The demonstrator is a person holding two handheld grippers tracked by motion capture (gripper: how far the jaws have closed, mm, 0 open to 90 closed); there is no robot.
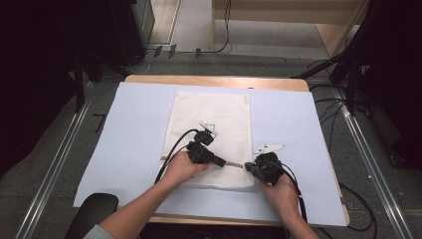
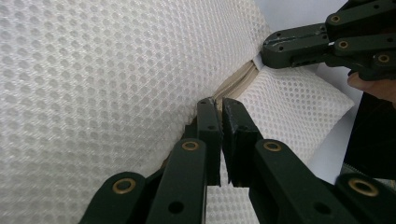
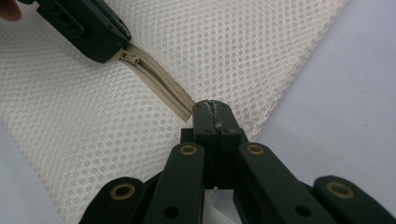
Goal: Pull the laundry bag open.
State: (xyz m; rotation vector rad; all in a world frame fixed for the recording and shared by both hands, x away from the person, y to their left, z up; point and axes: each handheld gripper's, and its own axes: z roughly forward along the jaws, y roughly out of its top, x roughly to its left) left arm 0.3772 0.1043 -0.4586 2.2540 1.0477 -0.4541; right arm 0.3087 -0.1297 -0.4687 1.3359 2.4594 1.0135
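A white mesh bag (image 1: 211, 124) lies flat on the sheet, its tan zipper (image 3: 159, 84) running across the near end. My left gripper (image 1: 226, 162) has its tips at the zipper's slider (image 3: 125, 56). In the left gripper view its jaws (image 2: 219, 105) stand a narrow slit apart, and I cannot make out the pull between them. My right gripper (image 1: 247, 167) faces it from the right. Its jaws (image 3: 215, 106) are shut tight on the mesh just past the zipper's closed end. The same gripper (image 2: 268, 51) pinches the bag's edge in the left gripper view.
A pale blue sheet (image 1: 124, 149) covers most of the wooden table (image 1: 214, 79). Cables trail from both grippers toward the near edge. A black chair back (image 1: 94, 209) sits at the near left corner. Metal floor rails (image 1: 54, 164) and dark stands flank the table.
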